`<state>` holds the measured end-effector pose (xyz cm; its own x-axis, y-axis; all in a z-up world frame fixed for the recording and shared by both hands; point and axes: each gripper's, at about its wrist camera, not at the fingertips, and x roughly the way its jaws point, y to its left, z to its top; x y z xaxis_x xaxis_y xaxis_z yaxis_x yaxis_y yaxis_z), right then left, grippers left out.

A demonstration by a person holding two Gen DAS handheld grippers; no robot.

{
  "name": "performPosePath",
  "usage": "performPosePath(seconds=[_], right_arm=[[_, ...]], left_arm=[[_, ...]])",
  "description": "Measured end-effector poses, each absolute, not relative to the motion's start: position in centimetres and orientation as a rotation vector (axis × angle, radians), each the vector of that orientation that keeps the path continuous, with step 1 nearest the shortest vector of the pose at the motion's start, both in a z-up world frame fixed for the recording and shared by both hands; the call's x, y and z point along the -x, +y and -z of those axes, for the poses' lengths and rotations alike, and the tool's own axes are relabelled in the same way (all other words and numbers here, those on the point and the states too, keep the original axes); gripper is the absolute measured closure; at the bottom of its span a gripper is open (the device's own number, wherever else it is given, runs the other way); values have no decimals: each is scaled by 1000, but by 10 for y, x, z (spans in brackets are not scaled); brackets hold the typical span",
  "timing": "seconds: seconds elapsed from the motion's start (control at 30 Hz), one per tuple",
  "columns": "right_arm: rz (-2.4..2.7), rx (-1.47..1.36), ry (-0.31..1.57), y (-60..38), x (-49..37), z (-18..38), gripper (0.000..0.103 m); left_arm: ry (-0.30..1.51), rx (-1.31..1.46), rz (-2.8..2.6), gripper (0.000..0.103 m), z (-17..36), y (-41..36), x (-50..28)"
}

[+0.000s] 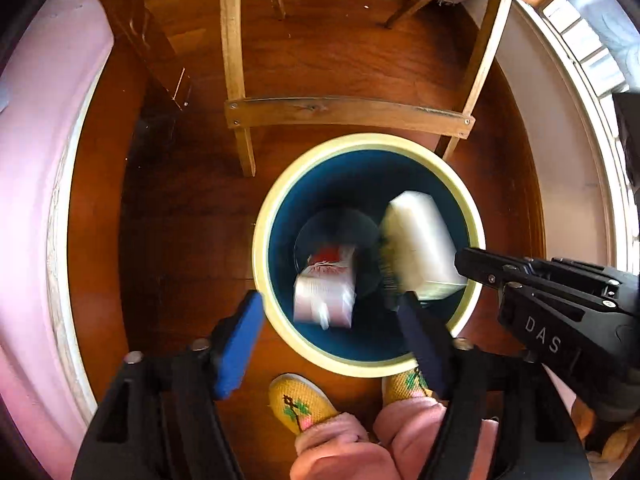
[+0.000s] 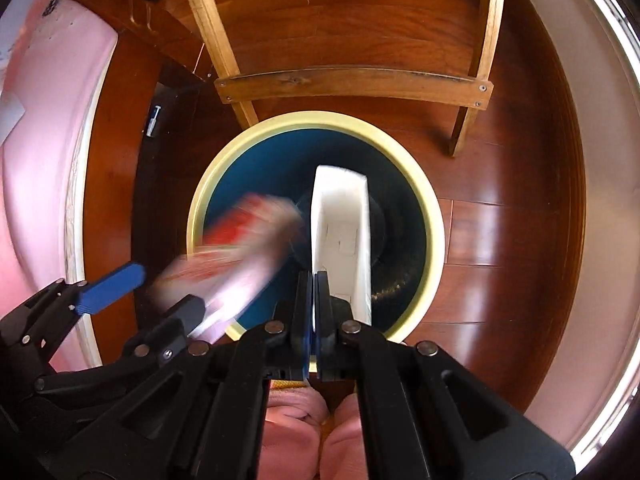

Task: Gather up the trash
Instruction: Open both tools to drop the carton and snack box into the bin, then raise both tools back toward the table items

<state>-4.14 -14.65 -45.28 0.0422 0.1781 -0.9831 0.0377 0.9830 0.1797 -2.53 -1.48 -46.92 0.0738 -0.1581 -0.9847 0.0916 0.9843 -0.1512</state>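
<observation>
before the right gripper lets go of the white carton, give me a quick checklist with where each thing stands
1. White carton over the bin opening: ok, it hangs inside the rim.
2. Right gripper grip: ok, jaws shut on the carton's edge.
3. Left gripper out of the way: ok, jaws open with nothing between them, beside the carton.
4. Red and white packet clear of the drop: cannot tell, it is motion blurred and appears to be falling into the bin.
5. Slippers clear of the bin: ok, they sit just outside the near rim.
</observation>
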Motion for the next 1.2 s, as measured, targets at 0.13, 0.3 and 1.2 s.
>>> performPosePath(seconds=[0.13, 0.3, 1.2], right_arm=[[-89, -214, 1539, -152, 37, 456, 103], [-72, -246, 1520, -159, 40, 443, 69], [-110, -264, 1150, -157, 63, 36, 65]], left_arm=[[1484, 110, 190, 12, 466, -4, 24], [1465, 118, 173, 12, 440, -1, 24], [1082, 154, 145, 11, 7, 69, 36]])
